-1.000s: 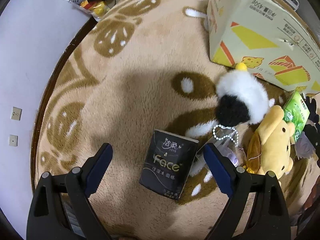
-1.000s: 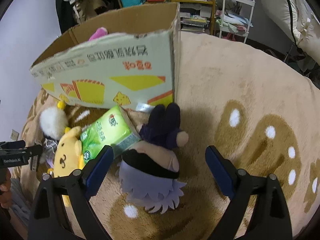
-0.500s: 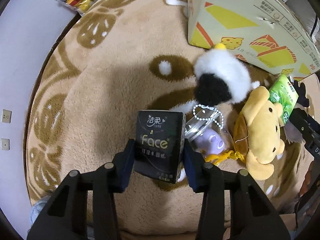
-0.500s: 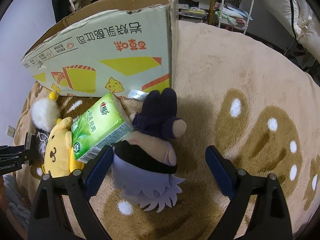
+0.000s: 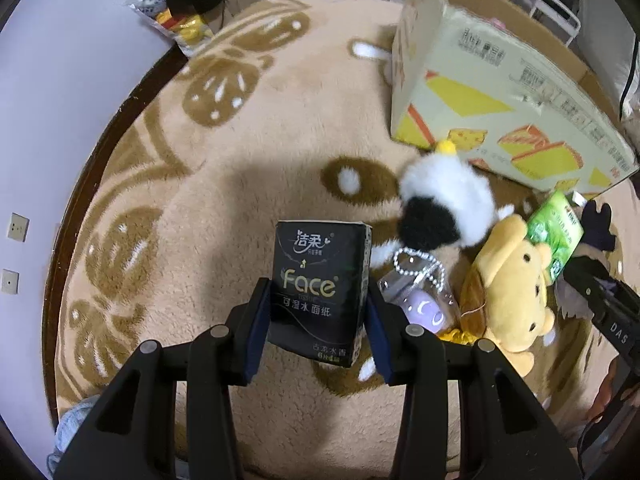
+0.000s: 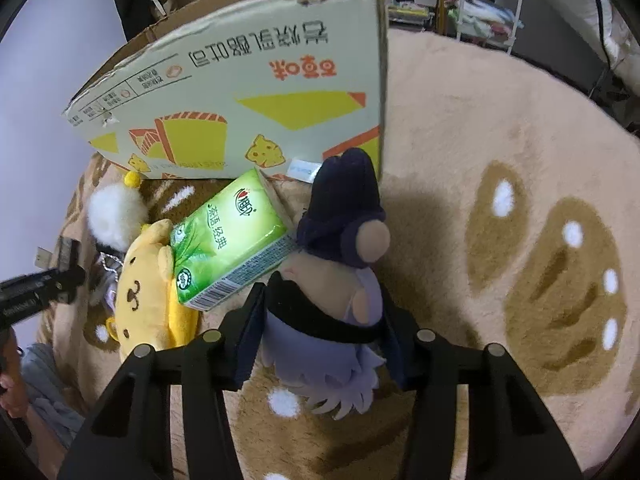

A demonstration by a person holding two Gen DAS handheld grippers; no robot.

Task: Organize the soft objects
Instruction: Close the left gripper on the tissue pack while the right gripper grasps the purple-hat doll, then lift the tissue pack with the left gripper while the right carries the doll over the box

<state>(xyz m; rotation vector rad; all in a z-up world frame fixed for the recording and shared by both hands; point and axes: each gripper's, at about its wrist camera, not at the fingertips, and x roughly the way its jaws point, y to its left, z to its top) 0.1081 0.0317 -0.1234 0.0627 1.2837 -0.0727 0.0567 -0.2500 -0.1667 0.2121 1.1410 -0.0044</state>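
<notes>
My left gripper (image 5: 318, 294) is shut on a black "Face" tissue pack (image 5: 320, 256), held upright just above the tan rug (image 5: 240, 184). In the right wrist view, the jaws of my right gripper (image 6: 322, 300) are closing, and their pads press both sides of the purple-haired plush doll (image 6: 340, 240) lying on the rug. A green tissue pack (image 6: 228, 240) leans against the doll and a yellow plush (image 6: 144, 292). To the right of the black pack lie a white-and-black fluffy plush (image 5: 440, 204) and a clear pouch (image 5: 420, 304) with a bead chain.
An open cardboard box (image 6: 260, 92) with yellow prints stands on the rug just behind the toys. A snack bag (image 5: 176, 24) lies at the rug's far edge by the wall. A white rack (image 6: 488, 4) and shelves stand beyond the rug.
The left jaws came together on the black tissue pack and raised it a little. The right jaws went from wide open to pressing on the plush doll.
</notes>
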